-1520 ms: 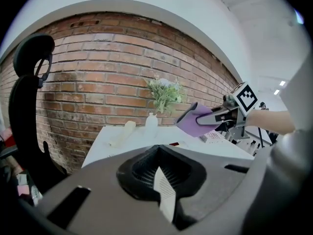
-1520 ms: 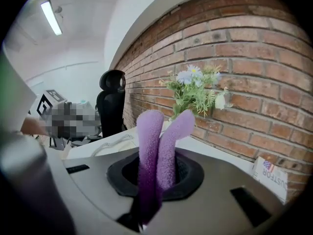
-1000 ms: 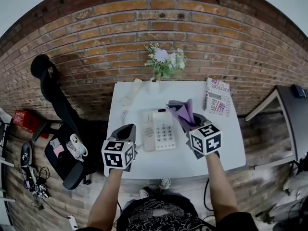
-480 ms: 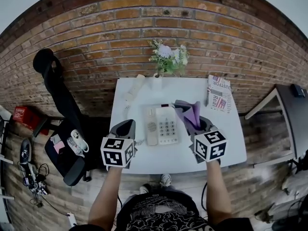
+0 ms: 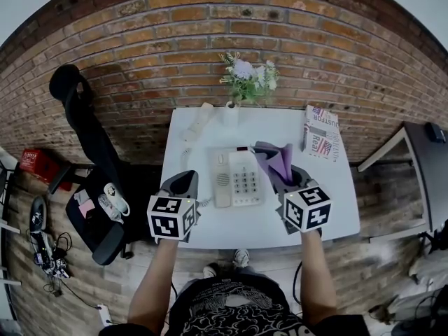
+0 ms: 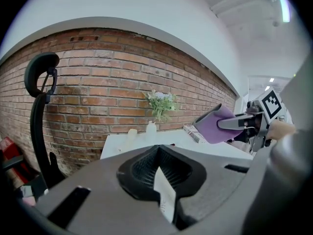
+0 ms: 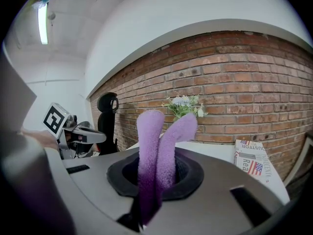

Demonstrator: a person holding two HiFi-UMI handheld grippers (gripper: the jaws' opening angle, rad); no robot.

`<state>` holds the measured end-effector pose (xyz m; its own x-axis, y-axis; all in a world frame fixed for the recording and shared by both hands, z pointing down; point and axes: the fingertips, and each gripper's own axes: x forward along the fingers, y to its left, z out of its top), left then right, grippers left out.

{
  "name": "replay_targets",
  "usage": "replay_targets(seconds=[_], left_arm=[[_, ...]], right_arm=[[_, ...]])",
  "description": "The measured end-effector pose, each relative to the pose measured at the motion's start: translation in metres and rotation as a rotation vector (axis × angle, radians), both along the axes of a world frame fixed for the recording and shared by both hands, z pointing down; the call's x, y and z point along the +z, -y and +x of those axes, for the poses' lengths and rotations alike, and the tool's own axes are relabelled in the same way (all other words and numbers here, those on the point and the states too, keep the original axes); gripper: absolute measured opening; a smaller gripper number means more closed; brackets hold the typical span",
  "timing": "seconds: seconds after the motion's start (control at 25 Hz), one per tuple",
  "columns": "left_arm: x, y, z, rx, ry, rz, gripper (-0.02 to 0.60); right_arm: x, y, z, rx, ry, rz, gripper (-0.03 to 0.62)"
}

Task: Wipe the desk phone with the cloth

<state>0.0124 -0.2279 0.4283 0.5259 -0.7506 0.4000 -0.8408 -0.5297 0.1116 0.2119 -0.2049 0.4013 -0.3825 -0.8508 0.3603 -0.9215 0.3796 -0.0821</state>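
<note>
The white desk phone [image 5: 238, 178] sits in the middle of the white table [image 5: 210, 229], keypad facing up. Its handset [image 5: 198, 121] lies apart at the table's back left. My right gripper [image 5: 290, 183] is shut on a folded purple cloth [image 5: 275, 162], held just right of the phone; the cloth [image 7: 156, 141] stands up out of the gripper [image 7: 156, 168]. My left gripper [image 5: 183, 187] hovers at the phone's left over the near edge, jaws together and holding nothing [image 6: 159, 153]. The left gripper view also shows the cloth [image 6: 215, 125].
A small vase of flowers [image 5: 246, 79] stands at the table's back edge against the brick wall. A folded newspaper [image 5: 320, 133] lies at the back right corner. A black office chair [image 5: 87, 145] stands left of the table, with clutter on the floor [image 5: 42, 236].
My right gripper with the cloth has shifted a little right, from the phone's top right corner to beside it. The left gripper has barely moved.
</note>
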Motion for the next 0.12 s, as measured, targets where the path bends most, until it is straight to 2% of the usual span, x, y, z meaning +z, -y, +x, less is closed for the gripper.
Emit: replay_targets(seconds=[0.12], left_arm=[[-0.0001,0.0004,0.0011,-0.001,-0.002,-0.004,0.006]], right_arm=[[-0.0011,0.0008,0.0001,-0.004,0.001,0.001,0.048]])
